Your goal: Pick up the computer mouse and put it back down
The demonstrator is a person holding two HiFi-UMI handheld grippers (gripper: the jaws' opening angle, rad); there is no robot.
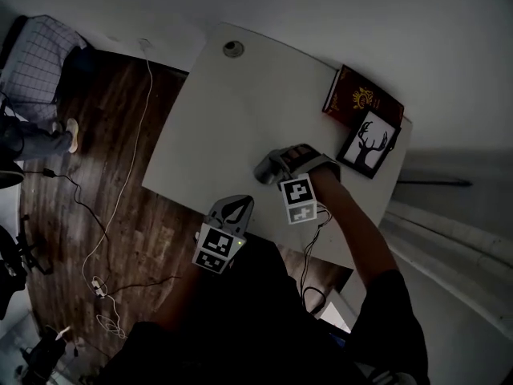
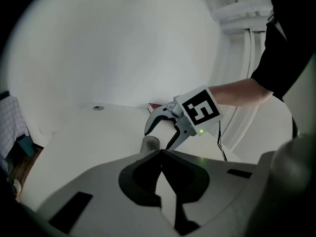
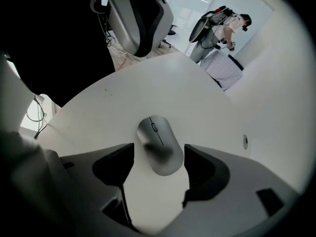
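A grey computer mouse lies flat on the white table. My right gripper points steeply down over it, open, with one jaw on each side of the mouse and a thin gap to each. In the left gripper view the mouse shows as a grey lump under the right gripper. My left gripper is shut and empty, hovering at the table's near edge just short of the mouse. In the head view the left gripper sits left of the right gripper.
A red book and a framed deer picture lie at the table's far right corner. A cable grommet sits at the far edge. Cables trail over the wooden floor at left. An office chair stands beyond the table.
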